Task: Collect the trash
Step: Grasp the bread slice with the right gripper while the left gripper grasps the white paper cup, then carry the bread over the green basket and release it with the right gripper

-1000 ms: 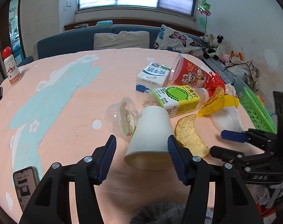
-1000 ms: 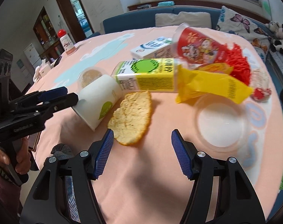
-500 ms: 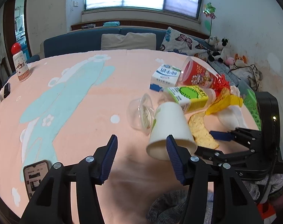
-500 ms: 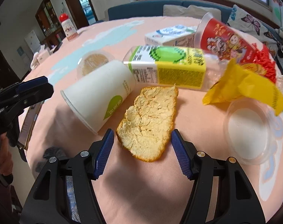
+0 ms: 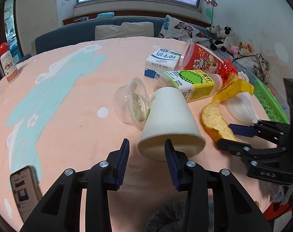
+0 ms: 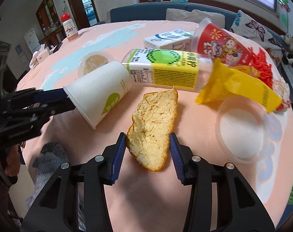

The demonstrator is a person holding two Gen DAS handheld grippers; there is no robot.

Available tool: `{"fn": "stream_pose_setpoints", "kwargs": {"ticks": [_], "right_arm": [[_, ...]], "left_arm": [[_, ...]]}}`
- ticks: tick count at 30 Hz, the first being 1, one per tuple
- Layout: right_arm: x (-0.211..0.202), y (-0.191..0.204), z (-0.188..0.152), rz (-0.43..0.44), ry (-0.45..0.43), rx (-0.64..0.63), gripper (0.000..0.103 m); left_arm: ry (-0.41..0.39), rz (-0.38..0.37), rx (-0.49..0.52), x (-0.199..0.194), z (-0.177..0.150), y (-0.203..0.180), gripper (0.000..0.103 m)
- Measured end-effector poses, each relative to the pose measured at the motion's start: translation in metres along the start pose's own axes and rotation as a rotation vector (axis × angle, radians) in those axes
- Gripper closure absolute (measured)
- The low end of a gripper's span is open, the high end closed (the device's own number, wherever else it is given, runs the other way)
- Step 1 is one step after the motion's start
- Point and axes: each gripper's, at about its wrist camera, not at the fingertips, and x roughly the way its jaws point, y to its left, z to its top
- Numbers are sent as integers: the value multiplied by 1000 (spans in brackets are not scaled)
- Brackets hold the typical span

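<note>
A white paper cup (image 5: 170, 120) lies on its side on the pink tablecloth, mouth toward me. My left gripper (image 5: 147, 147) is open, one finger inside the cup's mouth and one outside its rim; the cup also shows in the right wrist view (image 6: 102, 92). A yellow fruit peel (image 6: 153, 127) lies beside it. My right gripper (image 6: 147, 142) is open with its fingers on both sides of the peel's near end. Behind lie a green-yellow bottle (image 6: 163, 70), a red cup (image 6: 221, 45), a milk carton (image 6: 168, 38), a yellow wrapper (image 6: 237, 86) and clear plastic cups (image 6: 243, 129).
A green basket (image 5: 270, 104) stands past the table's right edge. A phone (image 5: 24, 185) lies at the near left. A red-capped bottle (image 5: 8, 63) stands far left. A sofa with cushions runs behind the table.
Both grippers moved forward. The left one reached the paper cup's rim and narrowed. The right one closed in around the peel's near end.
</note>
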Motion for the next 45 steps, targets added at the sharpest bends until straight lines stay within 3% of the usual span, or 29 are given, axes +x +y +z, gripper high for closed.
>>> {"fn": "stream_pose_setpoints", "kwargs": {"ticks": [8, 14, 20, 32, 45], "right_arm": [[-7, -12, -10, -1, 5, 26, 57], [2, -10, -6, -17, 5, 36, 47], [7, -13, -4, -31, -9, 57, 46], [-13, -25, -7, -21, -34, 84, 63], [-78, -42, -23, 9, -133, 113, 64]], "left_arm": [[21, -6, -1, 19, 4, -4, 96], [21, 3, -3, 19, 5, -7, 96], [30, 12, 6, 20, 5, -10, 96], [13, 0, 13, 18, 5, -12, 98], [-25, -48, -5, -19, 1, -23, 99]]}}
